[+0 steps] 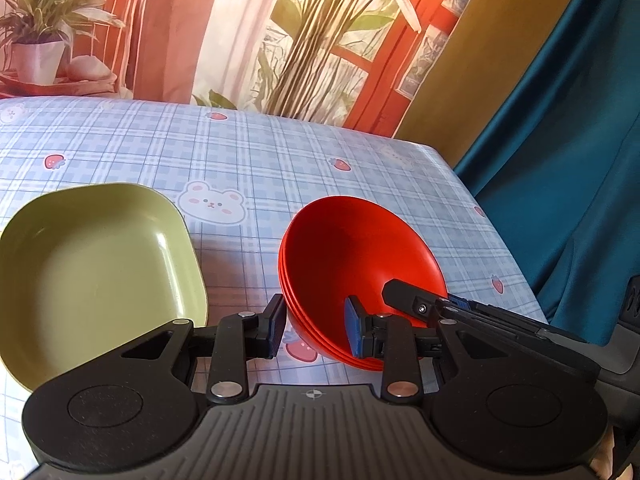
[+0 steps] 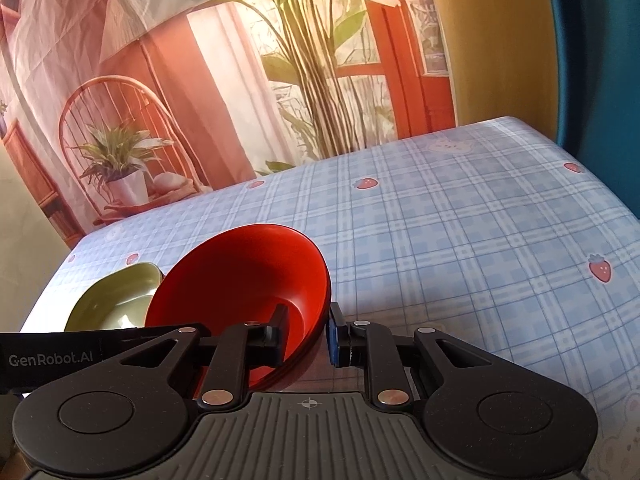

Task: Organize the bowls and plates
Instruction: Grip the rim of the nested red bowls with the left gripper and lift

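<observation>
stacked red bowls (image 1: 352, 248), beside green plate (image 1: 96, 264), look light, stiff, slippery; both grippers (image 1: 316, 330) (image 2: 308, 338) straddle rim, jaws open.

bowls (image 1: 352, 248) red; plate (image 1: 96, 264) pale green; tablecloth (image 1: 280, 160) blue plaid, strawberries

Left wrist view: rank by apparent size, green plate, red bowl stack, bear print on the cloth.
1. green plate, though it sits nearer the camera, so the lead over the bowls is unsure.
2. red bowl stack.
3. bear print, clearly smallest.
</observation>
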`<control>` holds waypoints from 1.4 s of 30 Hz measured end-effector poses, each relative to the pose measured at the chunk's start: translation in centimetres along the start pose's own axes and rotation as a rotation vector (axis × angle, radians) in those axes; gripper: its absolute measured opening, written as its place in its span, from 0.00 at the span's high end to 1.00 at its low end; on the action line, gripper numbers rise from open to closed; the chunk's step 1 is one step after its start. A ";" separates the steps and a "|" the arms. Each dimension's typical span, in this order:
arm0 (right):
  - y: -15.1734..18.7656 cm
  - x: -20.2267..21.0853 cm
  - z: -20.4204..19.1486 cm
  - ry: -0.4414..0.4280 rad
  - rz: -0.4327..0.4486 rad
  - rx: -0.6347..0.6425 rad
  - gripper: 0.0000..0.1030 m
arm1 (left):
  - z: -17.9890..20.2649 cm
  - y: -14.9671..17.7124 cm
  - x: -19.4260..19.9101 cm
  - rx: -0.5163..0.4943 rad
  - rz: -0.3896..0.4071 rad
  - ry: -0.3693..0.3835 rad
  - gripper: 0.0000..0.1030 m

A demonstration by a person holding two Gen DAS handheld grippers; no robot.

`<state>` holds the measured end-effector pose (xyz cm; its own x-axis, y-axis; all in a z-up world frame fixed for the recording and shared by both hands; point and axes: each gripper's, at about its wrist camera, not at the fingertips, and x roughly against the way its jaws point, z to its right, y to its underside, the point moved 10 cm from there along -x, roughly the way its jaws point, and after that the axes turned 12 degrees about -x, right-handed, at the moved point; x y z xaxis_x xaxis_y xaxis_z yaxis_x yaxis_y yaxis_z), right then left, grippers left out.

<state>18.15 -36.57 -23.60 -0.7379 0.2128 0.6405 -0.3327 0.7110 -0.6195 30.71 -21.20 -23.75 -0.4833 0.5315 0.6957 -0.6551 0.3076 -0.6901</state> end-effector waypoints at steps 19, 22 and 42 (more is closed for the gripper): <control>-0.7 2.9 -1.6 -0.011 0.044 0.021 0.82 | 0.6 -0.5 3.0 0.003 0.057 0.010 0.68; -0.7 3.2 -2.1 -0.012 0.048 0.027 0.82 | 0.5 -0.4 3.4 0.011 0.064 0.015 0.68; 1.2 2.9 -7.4 -0.047 0.029 0.098 0.82 | -3.1 0.9 7.0 0.096 0.108 -0.020 0.68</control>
<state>19.91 -30.18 -19.10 -0.7742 0.1994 0.6008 -0.3648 0.6351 -0.6809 28.51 -14.75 -20.13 -0.5647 0.5416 0.6227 -0.6508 0.1717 -0.7396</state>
